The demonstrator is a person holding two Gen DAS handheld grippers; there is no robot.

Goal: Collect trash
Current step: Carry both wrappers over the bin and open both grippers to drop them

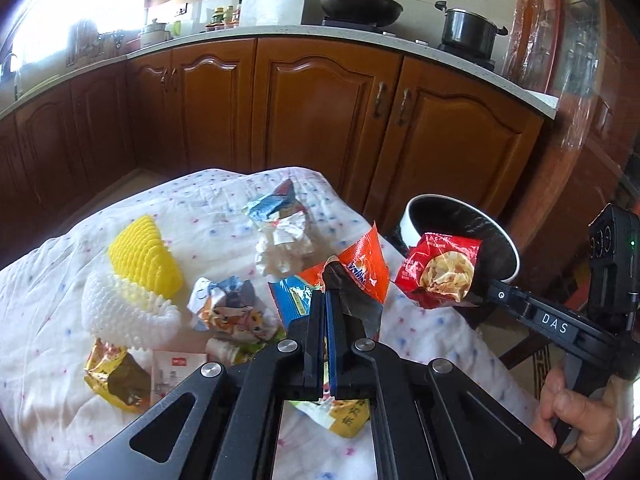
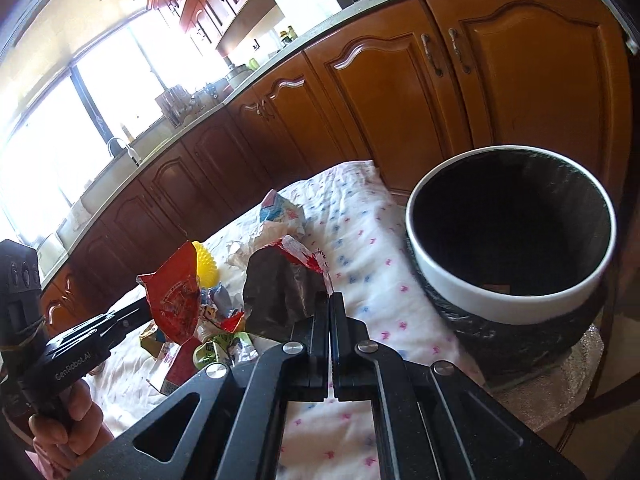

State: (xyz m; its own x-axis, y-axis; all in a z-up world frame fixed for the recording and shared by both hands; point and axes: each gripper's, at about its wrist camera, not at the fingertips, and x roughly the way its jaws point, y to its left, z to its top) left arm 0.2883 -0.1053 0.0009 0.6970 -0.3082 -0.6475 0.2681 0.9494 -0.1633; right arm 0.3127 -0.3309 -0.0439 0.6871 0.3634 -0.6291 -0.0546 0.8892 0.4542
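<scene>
We carry two crinkled foil wrappers: left gripper [image 1: 325,300] clamps an orange-and-blue one [image 1: 362,268], right gripper [image 2: 330,304] a red one [image 2: 288,280]. Thin foil may slip before the white-rimmed, black-lined bin [image 2: 508,300].

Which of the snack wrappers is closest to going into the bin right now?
The red wrapper with the round flatbread picture, pinched in the right gripper, hangs beside the bin rim. The orange wrapper, in the left gripper, is farther back over the table.
</scene>
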